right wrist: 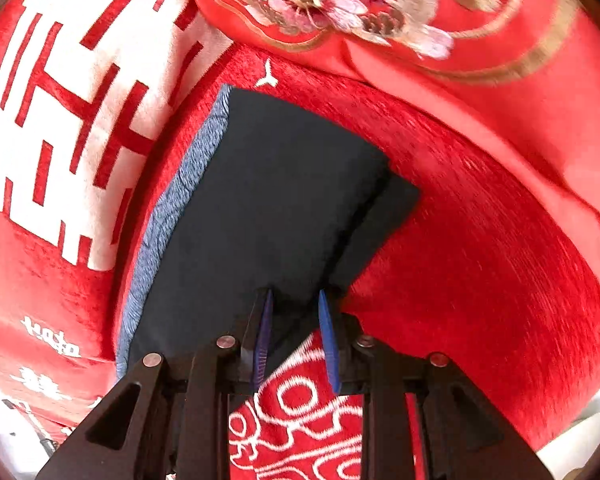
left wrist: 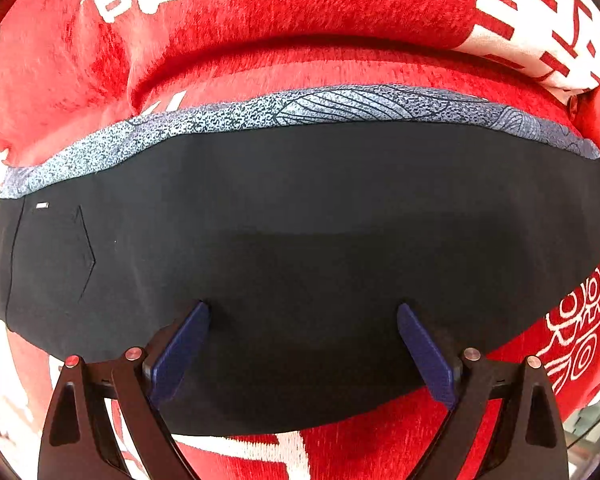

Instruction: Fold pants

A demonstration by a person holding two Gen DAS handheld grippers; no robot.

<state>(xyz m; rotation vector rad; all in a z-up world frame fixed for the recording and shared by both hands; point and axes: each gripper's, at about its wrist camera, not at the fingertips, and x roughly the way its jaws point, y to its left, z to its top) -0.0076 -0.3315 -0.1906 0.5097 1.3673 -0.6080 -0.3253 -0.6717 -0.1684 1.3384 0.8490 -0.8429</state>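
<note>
I see folded black pants [left wrist: 300, 240] on red bedspread [left wrist: 340, 8], long axis nine-to-three under left hand-held gripper [left wrist: 302, 312], jaws wide, empty. Right hand-held gripper [right wrist: 296, 298], part-open, unloaded, pants at twelve.

The folded black pants [left wrist: 300, 216] lie flat on the red plush bedspread [left wrist: 284, 8], patterned blue-grey lining [left wrist: 340, 106] along their far edge; an embroidered red satin quilt [right wrist: 480, 40] lies beyond.
</note>
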